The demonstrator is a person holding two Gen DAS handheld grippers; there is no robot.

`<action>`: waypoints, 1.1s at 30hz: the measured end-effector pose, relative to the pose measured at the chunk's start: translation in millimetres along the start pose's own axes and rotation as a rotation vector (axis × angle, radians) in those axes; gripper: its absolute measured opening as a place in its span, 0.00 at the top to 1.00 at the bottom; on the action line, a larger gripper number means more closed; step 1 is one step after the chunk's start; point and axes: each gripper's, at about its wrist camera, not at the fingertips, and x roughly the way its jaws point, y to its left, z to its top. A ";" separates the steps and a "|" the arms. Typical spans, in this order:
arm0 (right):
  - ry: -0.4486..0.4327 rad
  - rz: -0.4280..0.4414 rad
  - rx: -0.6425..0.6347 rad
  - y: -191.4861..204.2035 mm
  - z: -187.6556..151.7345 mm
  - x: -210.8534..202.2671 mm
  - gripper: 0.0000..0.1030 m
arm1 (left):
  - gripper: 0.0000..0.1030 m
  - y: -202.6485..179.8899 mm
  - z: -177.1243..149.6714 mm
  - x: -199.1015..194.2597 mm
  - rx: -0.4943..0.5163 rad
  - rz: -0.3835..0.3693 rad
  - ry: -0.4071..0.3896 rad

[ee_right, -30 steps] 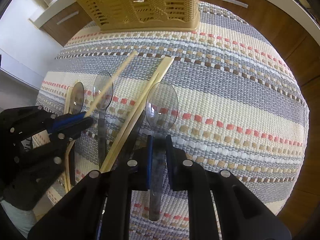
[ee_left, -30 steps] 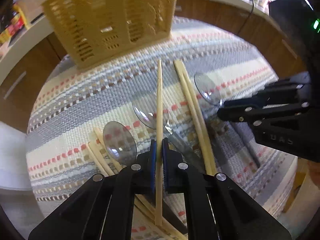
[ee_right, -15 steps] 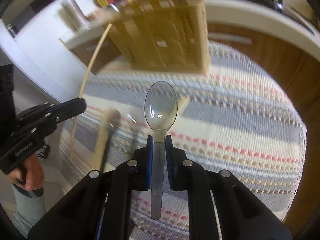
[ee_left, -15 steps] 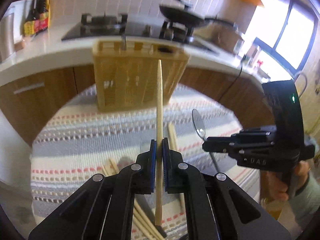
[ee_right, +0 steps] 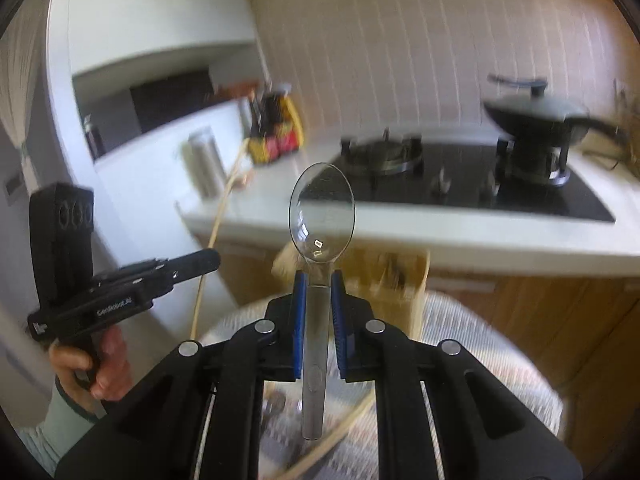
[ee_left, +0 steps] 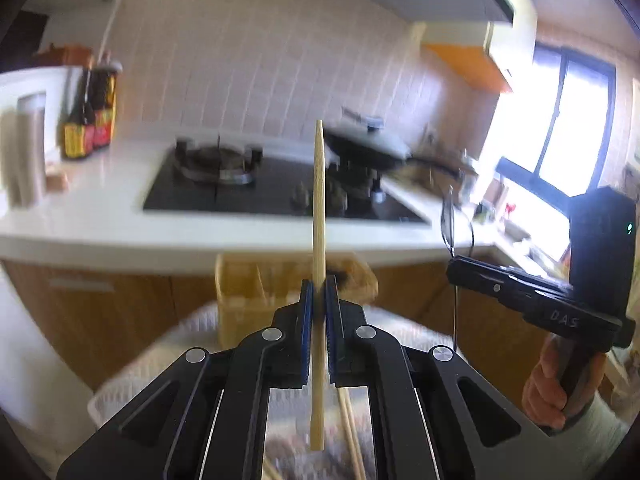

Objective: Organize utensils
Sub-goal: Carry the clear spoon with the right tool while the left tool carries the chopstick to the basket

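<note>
My left gripper point(ee_left: 319, 284) is shut on a wooden chopstick point(ee_left: 319, 200) that points up, raised high above the table. My right gripper point(ee_right: 319, 280) is shut on a clear plastic spoon point(ee_right: 322, 216), bowl up, also raised. The tan slotted utensil basket point(ee_left: 256, 296) stands on the striped mat behind both grippers; it also shows in the right wrist view point(ee_right: 396, 280). The right gripper shows in the left wrist view point(ee_left: 520, 292), and the left gripper shows in the right wrist view point(ee_right: 176, 268) with its chopstick point(ee_right: 216, 232). More chopsticks point(ee_left: 352, 432) lie on the mat below.
A striped woven mat point(ee_right: 480, 340) covers the round table. Behind it run a white counter point(ee_left: 100, 216) with a gas hob point(ee_left: 248, 184), a lidded pan point(ee_right: 536, 116), sauce bottles point(ee_left: 88, 120) and a steel canister point(ee_right: 204, 164). A window point(ee_left: 560, 128) is at the right.
Both grippers have lifted their utensils off the mat and tilted upward. The views now look over the basket at the counter instead of down on the table.
</note>
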 end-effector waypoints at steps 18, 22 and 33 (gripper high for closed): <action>-0.197 -0.185 0.029 -69.9 45.2 79.7 0.90 | 0.96 45.4 31.5 91.0 -0.026 0.106 -0.304; -0.198 -0.202 0.004 -68.2 38.2 94.9 0.90 | 0.96 60.8 17.4 109.8 -0.052 0.119 -0.297; -0.187 -0.207 -0.006 -64.8 16.4 113.5 0.90 | 0.96 73.4 -7.7 124.0 -0.080 0.096 -0.281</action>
